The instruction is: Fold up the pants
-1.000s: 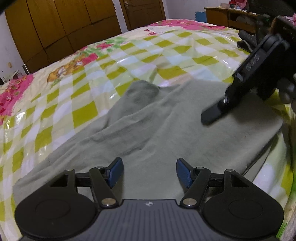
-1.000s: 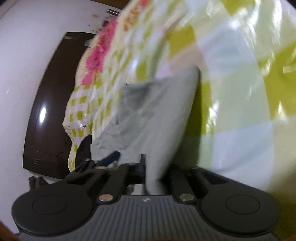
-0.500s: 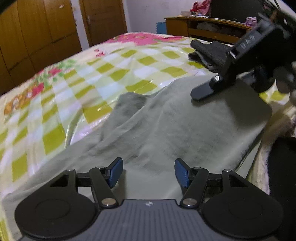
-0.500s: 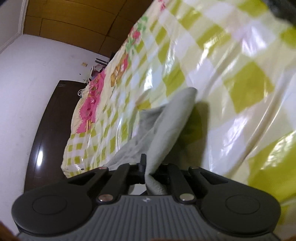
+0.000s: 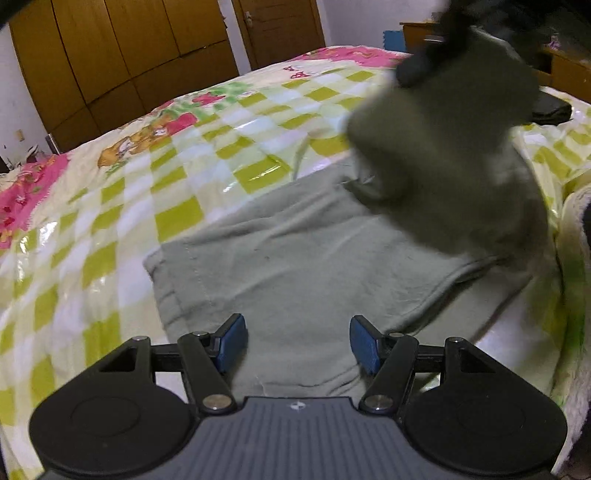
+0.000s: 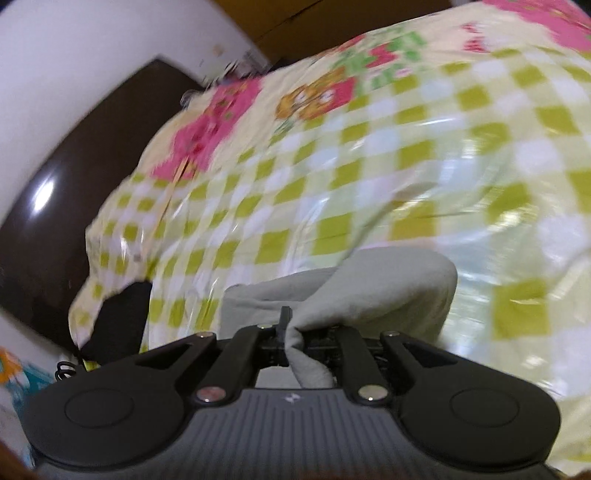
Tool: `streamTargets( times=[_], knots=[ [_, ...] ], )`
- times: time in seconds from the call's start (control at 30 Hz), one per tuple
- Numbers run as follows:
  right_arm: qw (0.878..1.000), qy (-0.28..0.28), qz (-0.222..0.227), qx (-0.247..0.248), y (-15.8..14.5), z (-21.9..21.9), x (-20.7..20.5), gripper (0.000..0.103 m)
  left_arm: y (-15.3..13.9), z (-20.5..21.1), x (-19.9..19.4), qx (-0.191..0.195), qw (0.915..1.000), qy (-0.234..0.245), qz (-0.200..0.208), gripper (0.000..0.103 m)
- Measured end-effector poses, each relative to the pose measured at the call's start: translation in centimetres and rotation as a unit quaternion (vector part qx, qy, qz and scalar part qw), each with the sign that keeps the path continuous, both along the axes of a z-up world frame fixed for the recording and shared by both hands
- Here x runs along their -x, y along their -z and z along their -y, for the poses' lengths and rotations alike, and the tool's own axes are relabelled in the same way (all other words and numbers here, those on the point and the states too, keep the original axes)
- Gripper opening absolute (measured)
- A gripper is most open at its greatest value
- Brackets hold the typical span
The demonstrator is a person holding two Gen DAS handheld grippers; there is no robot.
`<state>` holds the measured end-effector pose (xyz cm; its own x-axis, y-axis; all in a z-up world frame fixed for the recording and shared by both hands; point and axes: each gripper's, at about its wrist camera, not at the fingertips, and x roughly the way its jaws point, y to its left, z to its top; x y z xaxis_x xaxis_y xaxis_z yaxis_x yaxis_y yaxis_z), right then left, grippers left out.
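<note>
The pants [image 5: 295, 266], a pale grey-green soft fabric, lie on the bed [image 5: 177, 221] directly ahead of the left tongs [image 5: 297, 341]. Their long axis runs from a stitched, banded edge just ahead and left of the left tongs toward the far right, where the cloth rises off the bed. A line of stitching parallels the banded edge, and a second layer's edge shows beneath the upper one ahead and to the right of the tongs. The raised portion [image 5: 454, 147] hangs as a dark, motion-blurred mass up and to the right of the left tongs, suspended above the flat part; its exact outline cannot be made out.

In the right wrist view the same cloth [image 6: 369, 291] is bunched into the right tongs [image 6: 295, 343], which are clenched on a fold of it, the fingers drawn together with fabric pinched between and spilling toward the camera. Ahead of them the cloth arches in a rounded loop above the bed.

The left tongs are released: their two blue pads [image 5: 231, 341] stand well apart, low over the flat fabric, with nothing between them; whether they touch the cloth cannot be told.

The bed [image 6: 406, 166] carries a glossy cover checked in yellow-green and white with pink floral and cartoon prints. Beyond it, far ahead of the left tongs, stand wooden wardrobe doors [image 5: 122, 55] and a door [image 5: 280, 33].
</note>
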<state>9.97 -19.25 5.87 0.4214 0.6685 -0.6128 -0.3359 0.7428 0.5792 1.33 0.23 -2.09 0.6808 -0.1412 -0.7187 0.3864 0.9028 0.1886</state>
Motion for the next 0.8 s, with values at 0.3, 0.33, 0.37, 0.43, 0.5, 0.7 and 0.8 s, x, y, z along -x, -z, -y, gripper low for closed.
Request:
streamTargets(
  times=[0.3, 0.33, 0.37, 0.43, 0.5, 0.7, 0.8],
  knots=[
    [0.991, -0.098, -0.005, 0.094, 2.8, -11.8, 0.6, 0.015, 0.0, -1.7, 0.0, 0.067, 0.9975, -0.006, -0.019, 0.074],
    [0.99, -0.099, -0.006, 0.101, 3.1, -12.4, 0.8, 0.015, 0.0, -1.7, 0.0, 0.07, 0.9974, -0.005, -0.02, 0.074],
    [0.99, -0.1, -0.011, 0.103, 3.4, -12.8, 0.7, 0.015, 0.1, -1.7, 0.0, 0.072, 0.9972, -0.004, -0.021, 0.074],
    [0.989, -0.101, -0.02, 0.102, 3.7, -13.4, 0.6, 0.017, 0.1, -1.9, -0.1, 0.08, 0.9965, -0.003, -0.022, 0.074],
    [0.989, -0.098, -0.021, 0.112, 3.6, -13.6, 0.4, 0.018, 0.1, -2.2, -0.2, 0.089, 0.9957, -0.004, -0.024, 0.074],
    [0.99, -0.11, -0.058, 0.07, 3.1, -12.9, 1.1, 0.036, -1.2, -4.1, 0.7, 0.128, 0.9914, -0.02, -0.017, 0.074],
    [0.99, -0.102, -0.049, 0.082, 2.8, -12.4, 1.8, 0.037, -1.5, -5.3, 1.0, 0.164, 0.9855, -0.032, -0.029, 0.075]
  ],
)
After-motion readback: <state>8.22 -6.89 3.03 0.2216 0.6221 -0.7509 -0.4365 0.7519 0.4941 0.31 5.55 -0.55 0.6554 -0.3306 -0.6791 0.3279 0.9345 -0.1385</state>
